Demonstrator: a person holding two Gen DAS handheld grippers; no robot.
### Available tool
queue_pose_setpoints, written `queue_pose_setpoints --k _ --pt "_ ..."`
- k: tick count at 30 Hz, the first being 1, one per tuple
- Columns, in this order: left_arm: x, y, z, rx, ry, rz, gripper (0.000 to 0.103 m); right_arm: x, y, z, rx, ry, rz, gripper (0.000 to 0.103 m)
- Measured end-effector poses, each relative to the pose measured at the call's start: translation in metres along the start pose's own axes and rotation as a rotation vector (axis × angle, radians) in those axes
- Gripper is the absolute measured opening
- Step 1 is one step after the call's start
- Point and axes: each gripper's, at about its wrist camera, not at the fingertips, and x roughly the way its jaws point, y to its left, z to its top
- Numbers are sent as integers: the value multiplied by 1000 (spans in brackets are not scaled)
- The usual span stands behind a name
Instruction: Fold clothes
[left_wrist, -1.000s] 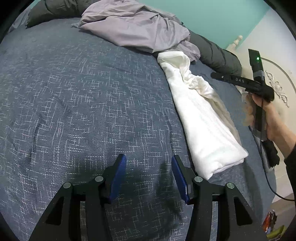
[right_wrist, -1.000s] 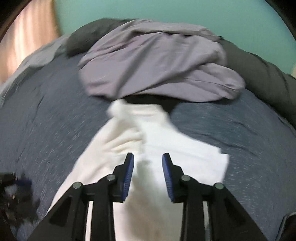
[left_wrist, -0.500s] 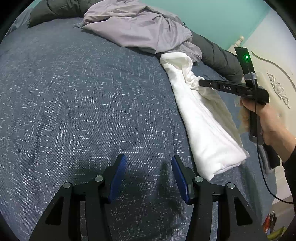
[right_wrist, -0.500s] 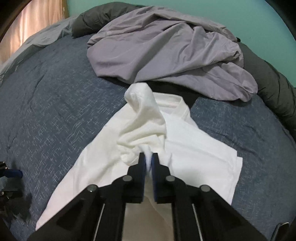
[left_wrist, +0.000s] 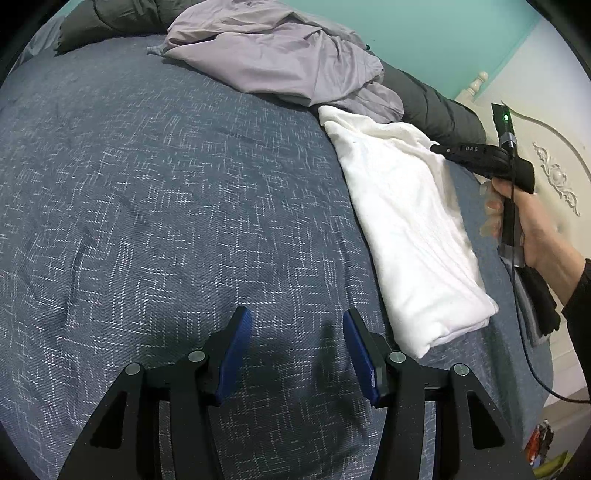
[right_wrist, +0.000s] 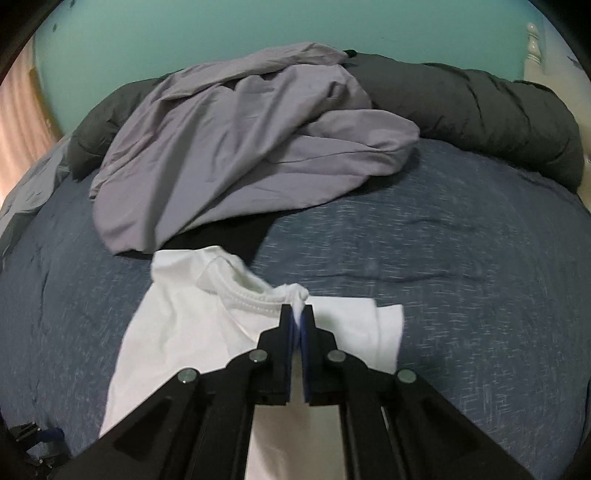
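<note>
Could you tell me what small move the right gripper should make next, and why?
Probably draw the pinched fabric a little further outward to flatten it. The right gripper is shut on a bunched bit of the white shirt beside its collar, while the left gripper is open over the bedspread.

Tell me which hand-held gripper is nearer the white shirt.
Right. The right hand-held gripper is clamped on the white shirt near its collar; the left hand-held gripper hovers open beside its folded end.

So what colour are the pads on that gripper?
Blue pads on the black left gripper; left wrist view.
</note>
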Motion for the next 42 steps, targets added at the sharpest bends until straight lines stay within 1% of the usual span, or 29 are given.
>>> queue_pose_setpoints --k 6,11,15,18,20,21,22,23,24,26,27,30,32,35,36,37,39,41,42 --pt "1 0 -1 3 4 -2 57 17 -22 -6 89 39 -8 3" --pt "3 2 1 3 5 -2 57 37 -43 -16 197 123 30 3" --pt "1 1 2 2 -2 -9 57 24 -49 -18 207 69 20 4" --pt "-2 -2 2 1 -10 -37 57 7 -48 -17 175 28 56 4" --pt "-2 -7 2 8 -8 -56 57 -3 -45 -18 160 11 102 5" --pt "-2 -10 1 13 -4 -66 57 -5 -42 -19 149 16 121 10" --pt "-1 -13 0 17 -1 -74 57 -6 -38 -22 131 32 136 24" --pt "-1 -16 -1 21 2 -82 57 -8 -33 -24 114 47 151 30" --pt "0 -20 -2 25 7 -93 57 -8 -29 -29 94 69 149 32" --pt "3 -26 -3 25 19 -113 57 -7 -26 -38 84 102 128 32" --pt "5 -29 -3 22 26 -130 57 -11 -26 -43 103 96 136 32" --pt "9 -39 -2 16 49 -178 57 -36 -33 -67 203 72 209 33" --pt "13 -43 3 -4 65 -200 58 -53 -34 -86 235 78 242 34" --pt "22 -46 9 -39 80 -201 60 -78 -38 -121 270 110 255 44" --pt "26 -47 11 -52 89 -205 60 -84 -40 -132 284 117 253 51" --pt "30 -47 12 -66 97 -210 60 -90 -44 -143 300 125 246 56" --pt "36 -48 11 -92 112 -223 60 -98 -51 -164 323 153 240 57" --pt "42 -49 11 -118 128 -235 60 -104 -62 -184 351 161 208 57" --pt "45 -49 11 -131 135 -241 60 -104 -65 -191 370 171 213 57"
